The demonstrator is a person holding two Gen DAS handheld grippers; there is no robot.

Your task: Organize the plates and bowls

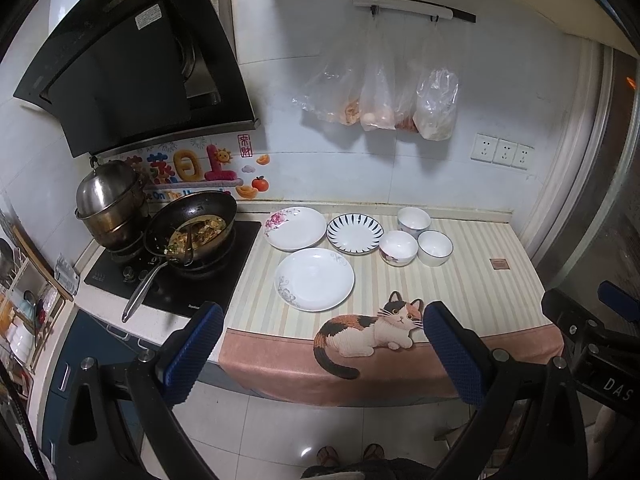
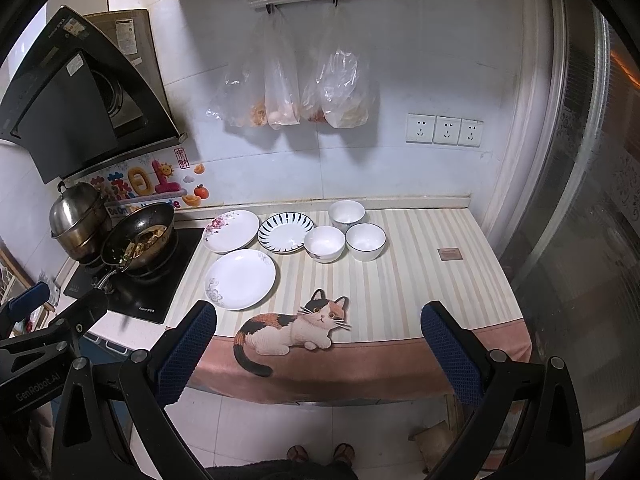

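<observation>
Glazed ceramic, stiff, slippery and breakable: three plates (image 1: 314, 279) and three bowls (image 1: 435, 248) are seen on the striped surface (image 1: 460, 292) at twelve o'clock, best taken by the rims. Left gripper (image 1: 320, 356) and right gripper (image 2: 318, 354) are held spread, empty.

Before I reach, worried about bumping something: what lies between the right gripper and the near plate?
Only the striped mat with its cat picture; right wrist view shows it.

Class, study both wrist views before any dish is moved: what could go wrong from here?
1. The bowls sit close together; gripping one may knock its neighbour.
2. The wok of food sits right beside the floral plate; a swing leftward might hit its handle.
3. The mat overhangs the counter edge; snagging it could drag the dishes.
</observation>
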